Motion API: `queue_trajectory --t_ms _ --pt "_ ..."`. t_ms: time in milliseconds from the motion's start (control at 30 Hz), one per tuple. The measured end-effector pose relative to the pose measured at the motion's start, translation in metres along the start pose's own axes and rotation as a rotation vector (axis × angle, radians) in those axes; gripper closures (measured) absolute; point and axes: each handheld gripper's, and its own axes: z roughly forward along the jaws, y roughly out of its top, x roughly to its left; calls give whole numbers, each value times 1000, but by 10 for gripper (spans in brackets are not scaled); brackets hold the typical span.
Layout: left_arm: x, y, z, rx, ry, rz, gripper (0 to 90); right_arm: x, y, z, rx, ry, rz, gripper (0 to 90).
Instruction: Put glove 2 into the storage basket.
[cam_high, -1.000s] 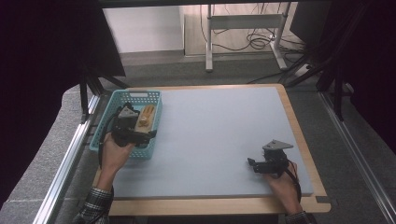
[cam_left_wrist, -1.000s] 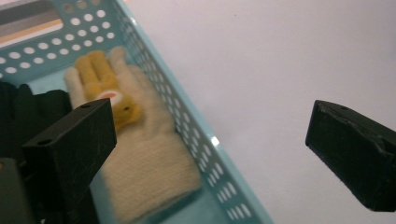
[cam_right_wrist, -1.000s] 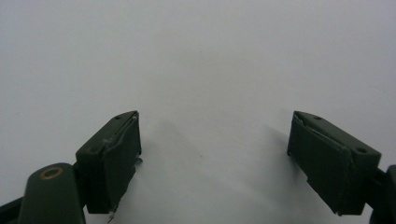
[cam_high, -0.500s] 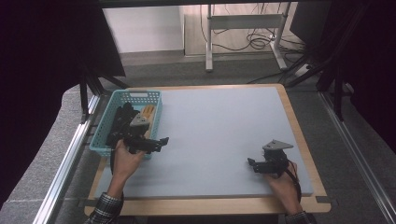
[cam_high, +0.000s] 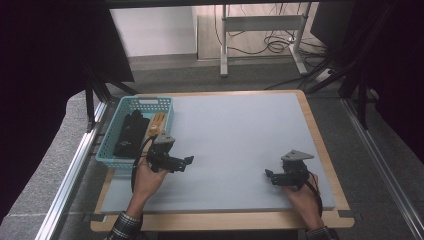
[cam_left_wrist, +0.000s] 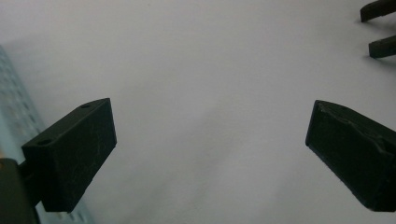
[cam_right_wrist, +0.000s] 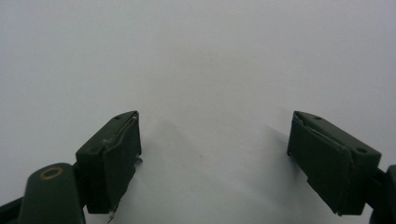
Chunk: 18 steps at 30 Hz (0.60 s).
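1. The grey table mat (cam_high: 240, 135) lies bare between both hands.
2. The turquoise basket (cam_high: 116, 131) sits at its left edge, holding a black item (cam_high: 129, 132) and a tan one (cam_high: 156, 123).
3. The left gripper (cam_high: 187, 161), jaws spread and empty, hovers just beside the basket.
4. The right gripper (cam_high: 269, 174), also open and empty, rests well apart, near the mat's right front corner.

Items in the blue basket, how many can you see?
2: a black item on the basket's left side, and a tan item on its right. More could be hidden underneath.
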Motion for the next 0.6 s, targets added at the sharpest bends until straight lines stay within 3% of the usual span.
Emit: queue_trajectory --t_ms 600 --pt "-21 -13 22 16 -64 13 24 0 0 0 0 0 0 168"
